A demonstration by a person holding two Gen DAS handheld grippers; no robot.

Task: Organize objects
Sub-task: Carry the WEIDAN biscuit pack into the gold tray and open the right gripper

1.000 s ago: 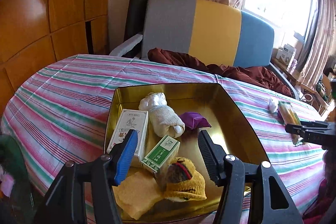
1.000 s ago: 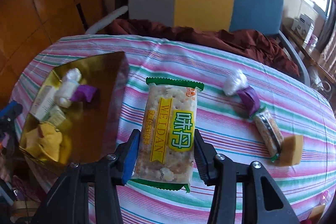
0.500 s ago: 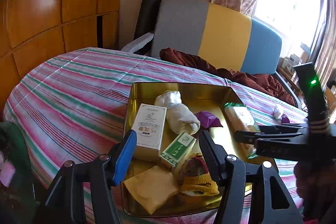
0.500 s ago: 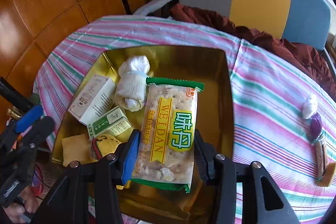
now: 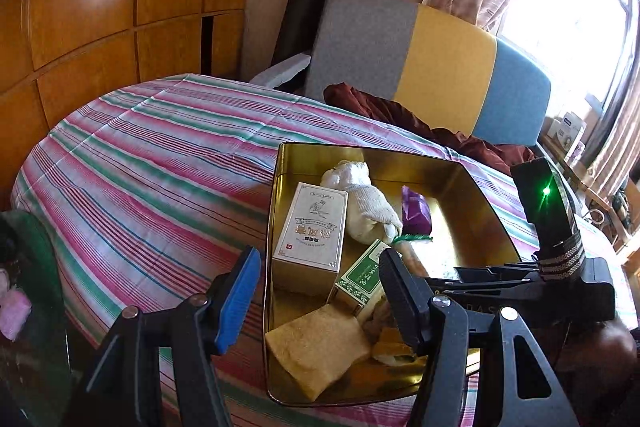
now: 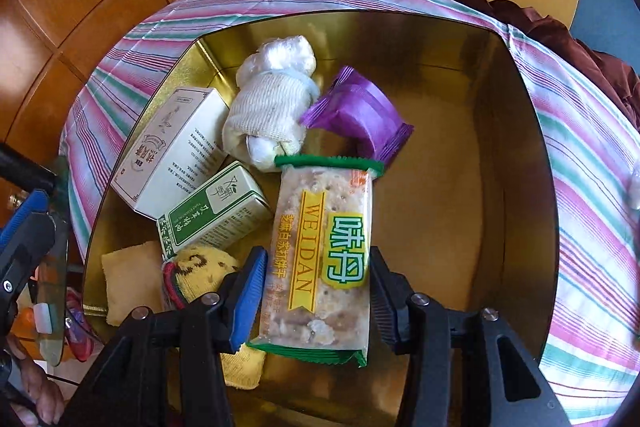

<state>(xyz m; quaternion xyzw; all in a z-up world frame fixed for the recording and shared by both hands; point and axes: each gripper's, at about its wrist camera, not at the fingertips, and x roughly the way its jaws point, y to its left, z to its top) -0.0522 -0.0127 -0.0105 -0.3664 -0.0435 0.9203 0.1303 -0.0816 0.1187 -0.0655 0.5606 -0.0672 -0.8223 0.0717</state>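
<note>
A gold tin (image 6: 500, 147) on the striped tablecloth holds a white box (image 6: 172, 147), a green box (image 6: 212, 215), a rolled white sock (image 6: 272, 107), a purple packet (image 6: 360, 115), a yellow sponge (image 6: 128, 275) and a yellow knitted piece (image 6: 200, 271). My right gripper (image 6: 316, 291) points down into the tin. A cracker packet (image 6: 324, 255) sits between its pads and its jaws are opening. The packet's far end lies by the purple packet. My left gripper (image 5: 318, 267) is open with nothing in it, over the tin's (image 5: 472, 187) near left corner.
The tablecloth (image 5: 160, 167) covers a round table. Behind it stands a grey, yellow and blue sofa (image 5: 440, 67) with a maroon cloth (image 5: 384, 111) on it. Wood panelling (image 5: 100, 7) runs along the left. A small white item (image 6: 634, 187) lies on the cloth right of the tin.
My right gripper has carried the cracker packet from over the bare tablecloth to the tin and lowered it inside. The left gripper drifted a little to the tin's left side.
</note>
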